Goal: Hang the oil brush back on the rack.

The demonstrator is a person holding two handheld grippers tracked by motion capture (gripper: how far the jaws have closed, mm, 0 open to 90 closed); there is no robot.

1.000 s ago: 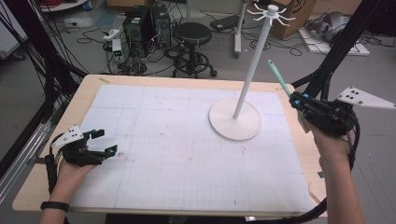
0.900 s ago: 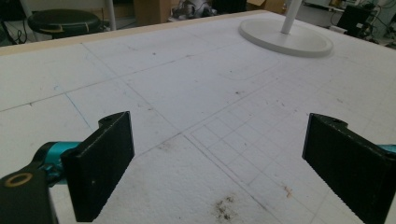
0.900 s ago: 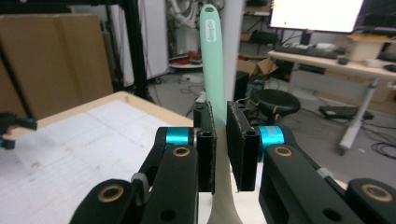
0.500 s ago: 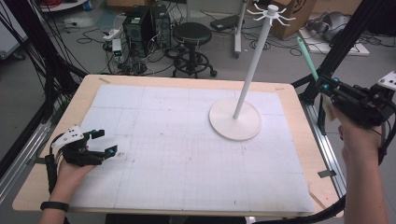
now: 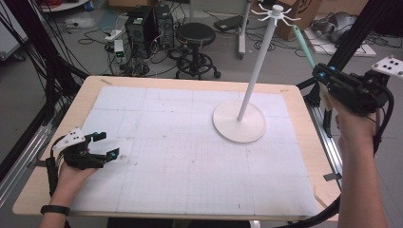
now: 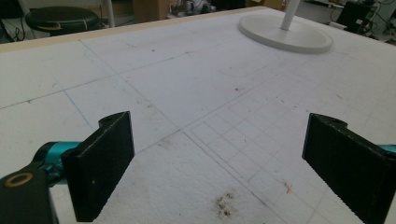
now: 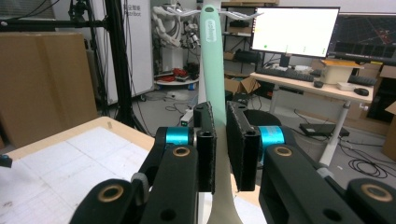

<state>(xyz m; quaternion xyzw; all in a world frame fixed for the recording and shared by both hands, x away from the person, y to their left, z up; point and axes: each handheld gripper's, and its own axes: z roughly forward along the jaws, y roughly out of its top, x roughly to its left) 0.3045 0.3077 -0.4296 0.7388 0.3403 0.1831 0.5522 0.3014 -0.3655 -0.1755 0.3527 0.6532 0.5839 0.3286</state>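
A white hanging stand (image 5: 253,71) rises from its round base (image 5: 239,127) at the table's right, with small hooks (image 5: 275,10) at the top. Held off the table's right edge, my right gripper (image 5: 320,75) is shut on a utensil with a mint-green handle (image 5: 303,45), which points up toward the hooks. In the right gripper view the handle (image 7: 214,70) stands upright between the jaws of the right gripper (image 7: 220,140), its tip near the hooks (image 7: 180,11). My left gripper (image 5: 103,145) rests open on the table's left side; in the left gripper view nothing lies between the jaws of the left gripper (image 6: 219,154).
A white gridded mat (image 5: 190,156) covers the wooden table (image 5: 43,190). The stand's base (image 6: 285,35) lies far ahead in the left gripper view. A black stool (image 5: 196,35), computers and cables sit on the floor behind. Black frame posts (image 5: 342,47) flank the right edge.
My right gripper has carried the utensil up and rightward off the table's edge, its tip now higher and closer to the stand's hooks. The left gripper has stayed put.
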